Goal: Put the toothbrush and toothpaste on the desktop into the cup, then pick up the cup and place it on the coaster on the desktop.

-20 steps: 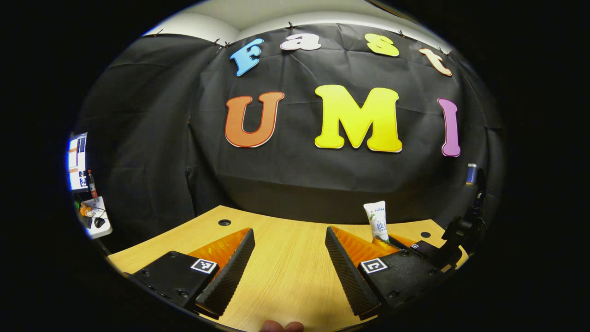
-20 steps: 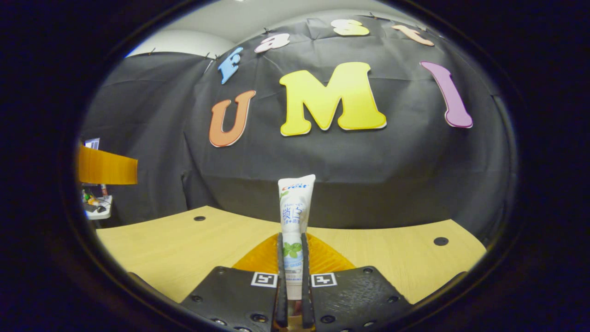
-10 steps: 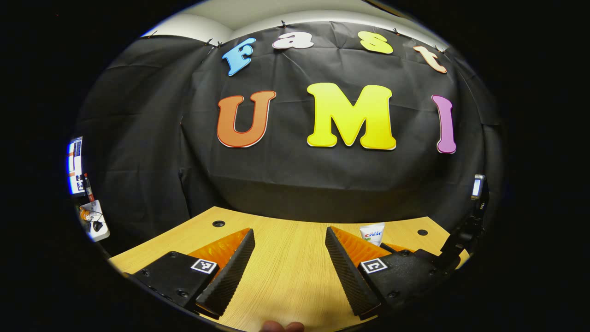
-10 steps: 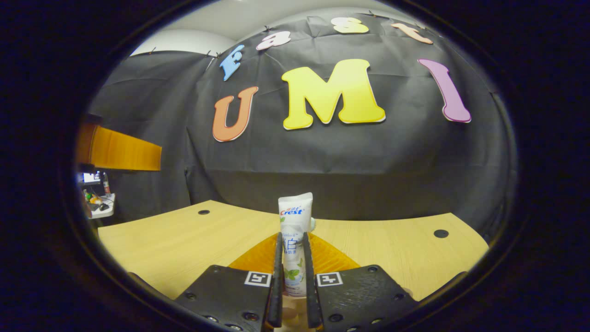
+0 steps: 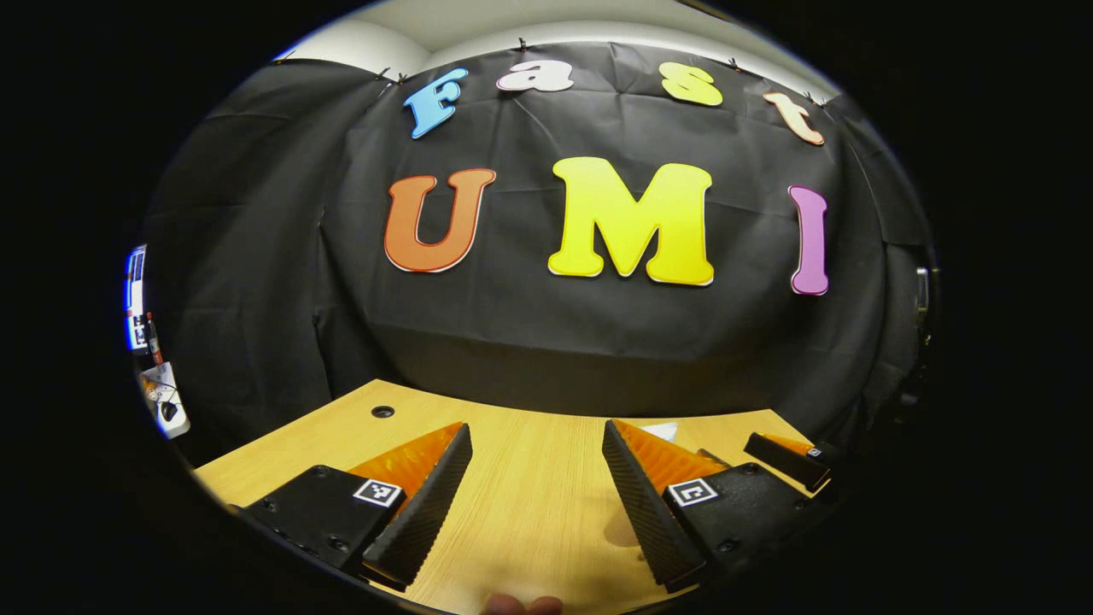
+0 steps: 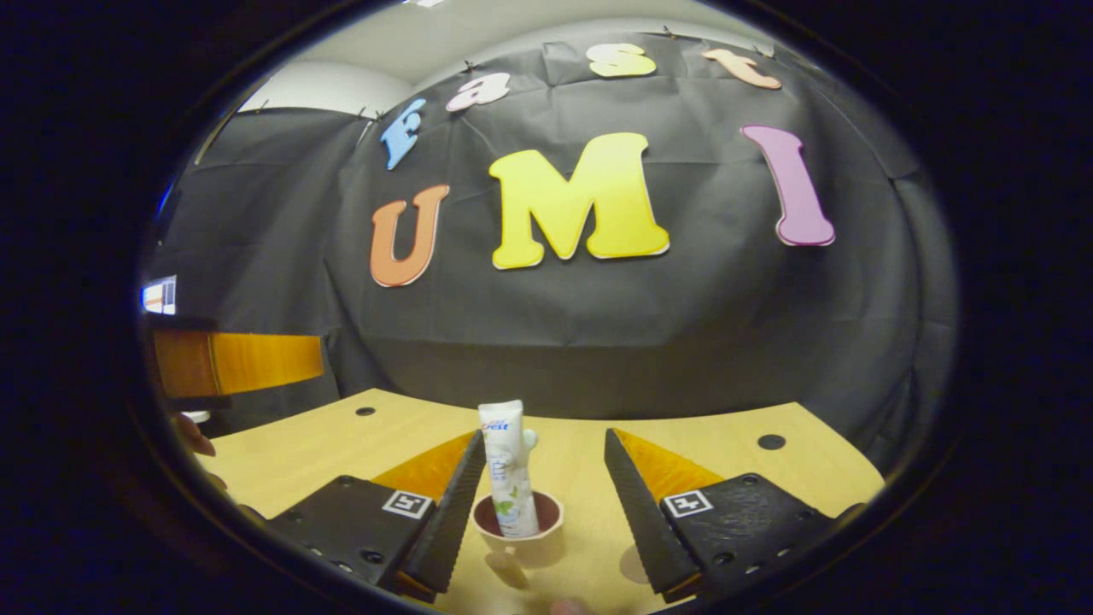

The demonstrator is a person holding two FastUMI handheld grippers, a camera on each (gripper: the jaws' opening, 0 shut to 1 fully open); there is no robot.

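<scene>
Standing upright in the cup [image 6: 518, 528], the toothpaste [image 6: 507, 468] is seen in the right gripper view with its lower end inside the dark interior and its flat crimped end up. A small pale tip, perhaps the toothbrush head, is seen just behind the tube; it cannot be told for certain. The cup rests on the desk [image 6: 734, 444], near the front edge, between the spread fingers [image 6: 451, 511] of the right gripper [image 6: 542, 512], which are held wide apart and touch neither cup nor tube. At the far left of that view a part of the other gripper is seen, with a hand below it.

In the left gripper view, the left gripper [image 5: 536, 500] is held with its fingers [image 5: 425, 512] wide open over bare desk [image 5: 529, 478], nothing being gripped. To the right, beyond its right finger, a finger of the right gripper [image 5: 786, 450] is seen low over the desk.
</scene>
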